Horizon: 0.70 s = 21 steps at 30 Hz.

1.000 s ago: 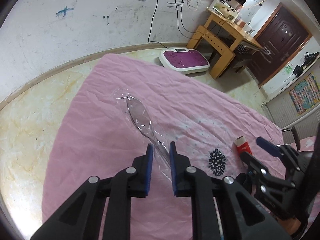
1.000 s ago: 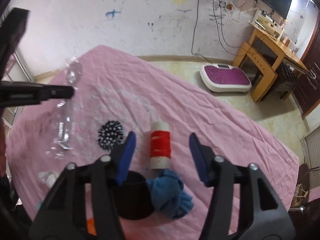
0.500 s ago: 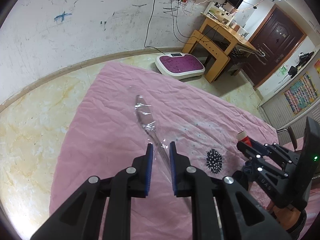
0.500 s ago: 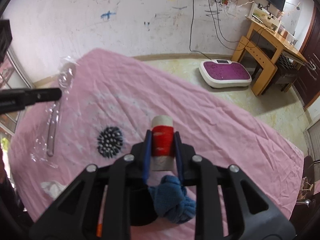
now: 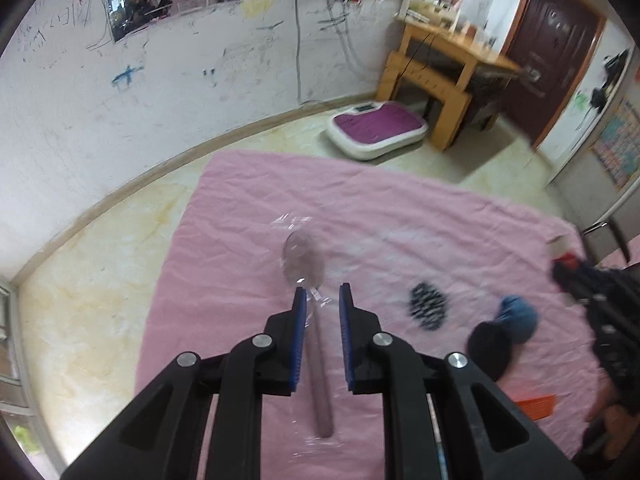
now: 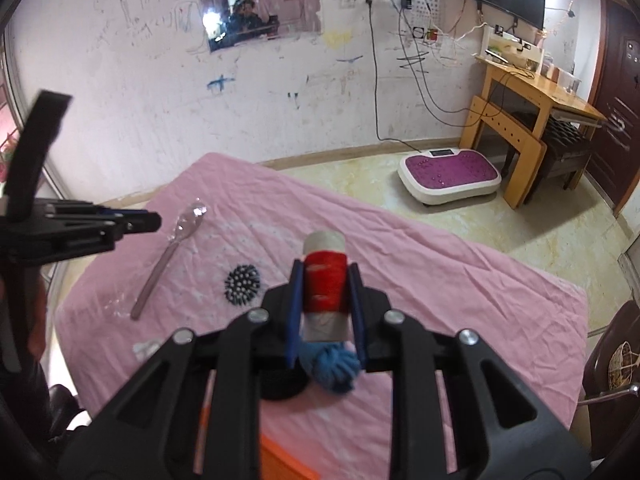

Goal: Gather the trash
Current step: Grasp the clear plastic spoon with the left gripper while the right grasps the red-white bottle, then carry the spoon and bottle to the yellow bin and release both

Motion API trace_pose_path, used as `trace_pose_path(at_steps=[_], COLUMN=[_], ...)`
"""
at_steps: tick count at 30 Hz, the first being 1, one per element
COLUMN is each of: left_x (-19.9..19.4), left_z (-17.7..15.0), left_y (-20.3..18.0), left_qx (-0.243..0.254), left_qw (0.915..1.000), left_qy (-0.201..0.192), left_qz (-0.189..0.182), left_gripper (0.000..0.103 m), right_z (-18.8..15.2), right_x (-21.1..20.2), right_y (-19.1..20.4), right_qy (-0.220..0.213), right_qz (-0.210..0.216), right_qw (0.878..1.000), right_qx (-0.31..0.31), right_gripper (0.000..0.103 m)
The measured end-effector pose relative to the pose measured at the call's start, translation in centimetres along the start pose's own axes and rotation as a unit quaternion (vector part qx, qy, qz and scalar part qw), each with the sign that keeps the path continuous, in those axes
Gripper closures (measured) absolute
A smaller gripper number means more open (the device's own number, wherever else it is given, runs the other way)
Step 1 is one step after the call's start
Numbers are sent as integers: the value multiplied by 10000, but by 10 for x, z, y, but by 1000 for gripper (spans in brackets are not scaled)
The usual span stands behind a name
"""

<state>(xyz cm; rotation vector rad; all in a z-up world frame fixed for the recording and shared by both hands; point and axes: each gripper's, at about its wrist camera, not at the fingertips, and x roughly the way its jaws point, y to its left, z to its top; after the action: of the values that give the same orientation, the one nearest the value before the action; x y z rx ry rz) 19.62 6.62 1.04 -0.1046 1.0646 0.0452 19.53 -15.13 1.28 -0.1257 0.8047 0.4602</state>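
A clear plastic spoon in a clear wrapper [image 5: 308, 280] lies on the pink cloth [image 5: 240, 240]; it also shows in the right wrist view [image 6: 168, 256]. My left gripper [image 5: 322, 300] hangs above the spoon's handle, jaws slightly apart and holding nothing. My right gripper [image 6: 326, 280] is shut on a red-and-white spool of thread [image 6: 325, 280] and holds it lifted above the cloth. The left gripper [image 6: 136, 222] also shows at the left of the right wrist view.
A black spiky ball [image 6: 242, 283], a blue yarn ball [image 6: 334, 368] and a black round object [image 6: 280, 386] lie on the cloth. A white crumpled scrap [image 6: 146, 350] and an orange object [image 6: 276, 452] sit near the front edge. A purple scale [image 6: 450, 172] is on the floor.
My left gripper has opened and the wrapped spoon now lies on the cloth. My right gripper closed on the spool and has lifted it.
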Motion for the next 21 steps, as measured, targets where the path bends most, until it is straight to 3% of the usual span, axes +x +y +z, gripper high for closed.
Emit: trace_pose_path(at_steps=[1,3,5,6,11,12,16,21], left_x=[3,9,17,20,30,32,45,47], left_z=[-1,-2,-4,-5,-2,0,7,10], left_y=[1,5,3,1,-2,0,4,-3], left_qx=[18,-26,84,139,68,40,-43,96], left_qw=[9999,9998,9993,9990,9988,9988,9978,9968], left_qy=[31,173,315,366,471,477,561,559], left_qz=[158,139,200,197,85,123,342,566], left_gripper=[90,85,59,40,38,39,76,93], right_z=[-2,-7,-11,-13,-21,-23,-32,-46], right_x=[-2,-7,-10,-11,-28,-32,-48,-68], right_y=[-2,-6,-9,-11,-23,-26,-41,-64], right_qy=[-18,-42,-56,-70,-218,-255,-391,-588], right_qz=[-2,19,18,12,-28,-40,-63,-96], right_qw=[10000,10000,10000,9999,9995,9993,9980,9953], right_qx=[17,56,80,94,240,281,490,769], right_gripper=[82,82,82,82,82,82,82,82])
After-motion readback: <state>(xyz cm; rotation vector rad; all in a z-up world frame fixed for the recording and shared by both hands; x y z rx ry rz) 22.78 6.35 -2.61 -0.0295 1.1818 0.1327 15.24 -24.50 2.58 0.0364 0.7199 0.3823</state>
